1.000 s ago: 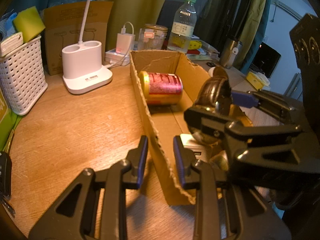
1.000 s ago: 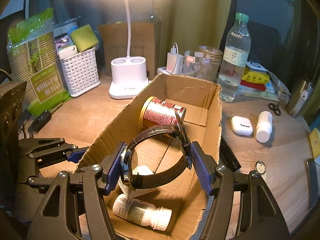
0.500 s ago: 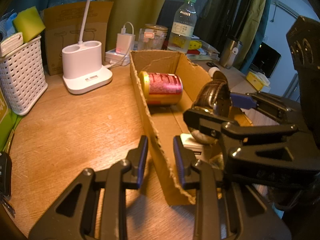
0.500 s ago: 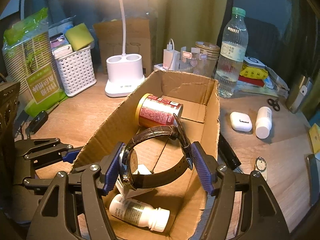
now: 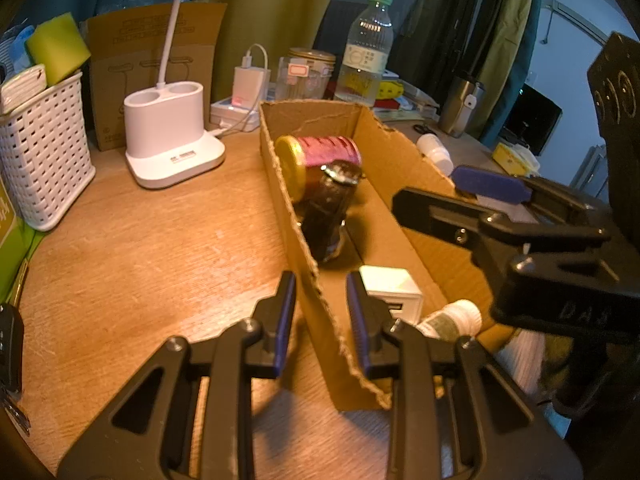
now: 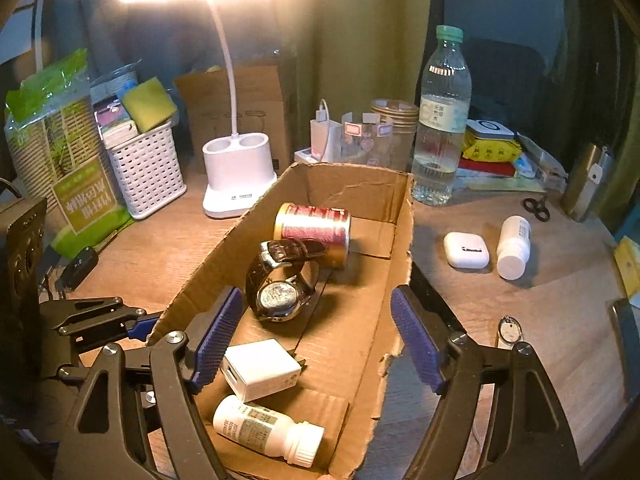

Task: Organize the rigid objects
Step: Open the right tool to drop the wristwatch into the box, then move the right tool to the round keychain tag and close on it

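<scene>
the watch (image 6: 282, 280) has a dark brown leather strap closed in a loop, a silver buckle and a round steel case whose back faces the right wrist camera. it lies inside the box (image 6: 400, 248), about midway along, just near of the can (image 6: 314, 232) and far of the charger (image 6: 260, 368). a white bottle (image 6: 266, 426) lies at the near end of the box.

the can is gold-ended with a red label; its print is too small to read. the bottle's label carries fine text that cannot be read. a green bag (image 6: 76, 196) at far left bears white characters, not legible here. the water bottle (image 6: 440, 120) has a pale label, also unreadable.

the right hand-held gripper (image 6: 316, 344) hangs over the box with its jaws opening wide and nothing between them. half a second ago the watch was clamped between its blue pads above the box; now it rests on the box floor, free of them.

the left hand-held gripper (image 5: 320, 316) is clamped on the box's left wall near the near corner, as it was before, jaws nearly closed on the cardboard.

on the bench (image 6: 540, 300) right of the box lie an earbud case (image 6: 466, 250) and a second white bottle (image 6: 514, 246).
</scene>
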`<state>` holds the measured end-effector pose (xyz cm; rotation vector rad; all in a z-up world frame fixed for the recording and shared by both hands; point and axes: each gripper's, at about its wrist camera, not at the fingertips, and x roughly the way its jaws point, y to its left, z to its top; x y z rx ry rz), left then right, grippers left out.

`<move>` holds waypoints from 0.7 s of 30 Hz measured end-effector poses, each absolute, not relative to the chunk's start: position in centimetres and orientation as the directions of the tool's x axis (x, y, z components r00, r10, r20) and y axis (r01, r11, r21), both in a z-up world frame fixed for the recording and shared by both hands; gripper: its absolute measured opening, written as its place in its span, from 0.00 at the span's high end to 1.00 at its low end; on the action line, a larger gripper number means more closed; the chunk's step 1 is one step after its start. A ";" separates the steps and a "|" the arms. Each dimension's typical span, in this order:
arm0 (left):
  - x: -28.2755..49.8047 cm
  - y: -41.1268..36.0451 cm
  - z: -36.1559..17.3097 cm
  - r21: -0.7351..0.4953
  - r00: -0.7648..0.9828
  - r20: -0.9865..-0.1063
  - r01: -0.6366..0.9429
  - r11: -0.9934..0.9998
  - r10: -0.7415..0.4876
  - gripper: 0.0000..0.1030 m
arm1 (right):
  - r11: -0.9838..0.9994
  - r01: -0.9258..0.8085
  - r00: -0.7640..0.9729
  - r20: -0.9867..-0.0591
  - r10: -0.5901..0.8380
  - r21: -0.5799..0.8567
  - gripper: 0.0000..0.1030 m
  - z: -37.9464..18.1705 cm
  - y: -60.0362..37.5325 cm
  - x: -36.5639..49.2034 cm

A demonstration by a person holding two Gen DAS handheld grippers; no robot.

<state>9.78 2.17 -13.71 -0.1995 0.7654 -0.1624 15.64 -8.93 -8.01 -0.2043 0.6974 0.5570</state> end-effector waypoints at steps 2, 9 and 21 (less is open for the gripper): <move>9.8 2.2 -13.7 -0.237 0.710 -0.670 0.073 0.969 -0.218 0.73 | 0.838 -0.545 0.630 -0.656 0.416 0.008 0.23 -7.9 -9.2 15.7; 9.8 2.2 -13.7 -0.237 0.710 -0.670 0.073 0.969 -0.218 0.73 | 0.853 -0.522 0.648 -0.641 0.412 0.020 0.23 -7.4 -10.4 15.5; 9.8 2.2 -13.7 -0.237 0.710 -0.670 0.073 0.969 -0.218 0.73 | 0.884 -0.464 0.691 -0.600 0.402 0.058 0.23 -6.0 -13.3 15.5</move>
